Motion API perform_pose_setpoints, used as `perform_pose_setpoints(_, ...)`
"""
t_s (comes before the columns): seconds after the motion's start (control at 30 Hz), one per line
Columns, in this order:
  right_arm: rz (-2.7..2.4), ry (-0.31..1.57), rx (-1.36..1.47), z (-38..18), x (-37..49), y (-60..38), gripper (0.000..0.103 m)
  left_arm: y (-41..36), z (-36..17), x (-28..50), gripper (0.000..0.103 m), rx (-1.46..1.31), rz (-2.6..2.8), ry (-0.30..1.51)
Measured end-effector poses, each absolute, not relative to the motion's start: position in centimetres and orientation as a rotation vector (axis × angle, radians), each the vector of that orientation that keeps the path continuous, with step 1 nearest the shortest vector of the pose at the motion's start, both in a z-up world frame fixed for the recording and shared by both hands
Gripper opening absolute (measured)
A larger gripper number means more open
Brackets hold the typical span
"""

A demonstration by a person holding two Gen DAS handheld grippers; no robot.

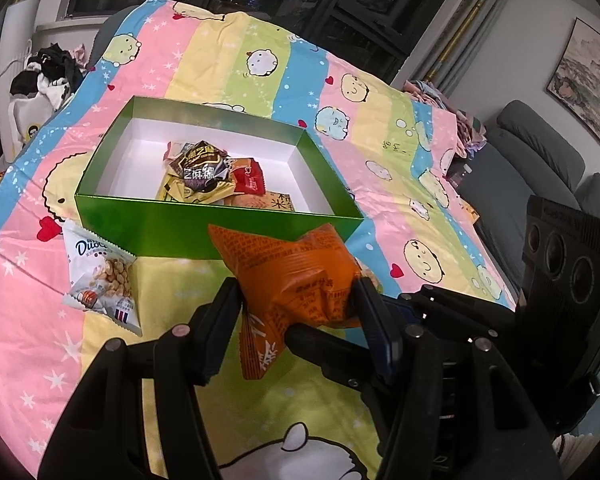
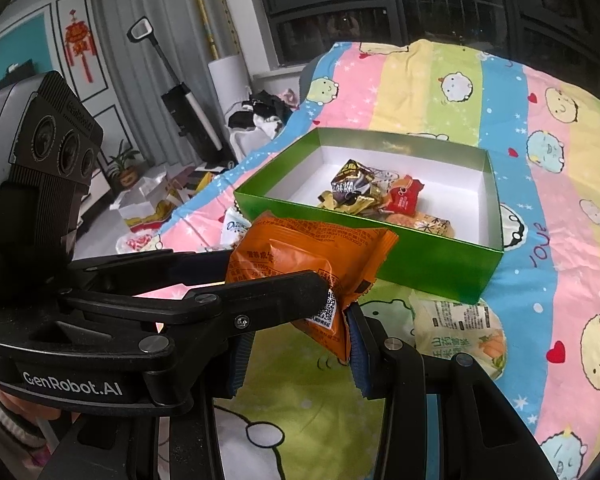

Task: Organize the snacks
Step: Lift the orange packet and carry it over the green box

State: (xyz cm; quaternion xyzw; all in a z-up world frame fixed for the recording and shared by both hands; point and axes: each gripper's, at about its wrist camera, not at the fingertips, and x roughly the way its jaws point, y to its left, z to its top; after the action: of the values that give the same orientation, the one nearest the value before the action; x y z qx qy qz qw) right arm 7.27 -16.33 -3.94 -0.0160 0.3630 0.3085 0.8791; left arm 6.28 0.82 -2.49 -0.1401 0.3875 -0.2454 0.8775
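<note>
Cartoon bedsheet [image 1: 228, 52] everywhere; left gripper [image 1: 296, 300] pinches the orange packet [image 1: 292, 268], right gripper [image 2: 296, 344] half-hidden, grip unclear, green box [image 1: 204, 228] behind.

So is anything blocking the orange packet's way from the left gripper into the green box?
Only the box's near wall: the orange packet, held in the left gripper, sits just before the green box and must clear it. The box is open, with bare floor beside the snacks.
</note>
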Motion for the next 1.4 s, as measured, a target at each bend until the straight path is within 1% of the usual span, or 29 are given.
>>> perform_pose_setpoints(0.2, 0.655, 0.753, -0.058, -4.0, 8.2, -15.3, 0.044, 1.8, -2.7, 7.1, 0.058, -0.313, -0.498, 0.797)
perform_pose_setpoints(0.37, 0.658, 0.723, -0.091, -3.1, 9.6, -14.5, 0.043, 2.5, -1.9, 8.9, 0.059, -0.327, -0.496, 0.771)
perform_pose_setpoints(0.73, 0.618, 0.671, -0.061, -2.0, 14.2, -15.5, 0.044, 0.9, -0.5, 13.8, 0.059, -0.289, -0.524, 0.74)
perform_pose_setpoints(1.0, 0.579, 0.696, -0.043, -2.9, 17.5, -17.2, 0.044, -1.2, -1.4, 17.3, 0.059, -0.276, -0.547, 0.78)
perform_pose_setpoints(1.4, 0.543, 0.799, -0.04, -4.7, 21.0, -17.6, 0.044, -2.4, -3.2, 21.0, 0.059, -0.259, -0.538, 0.88)
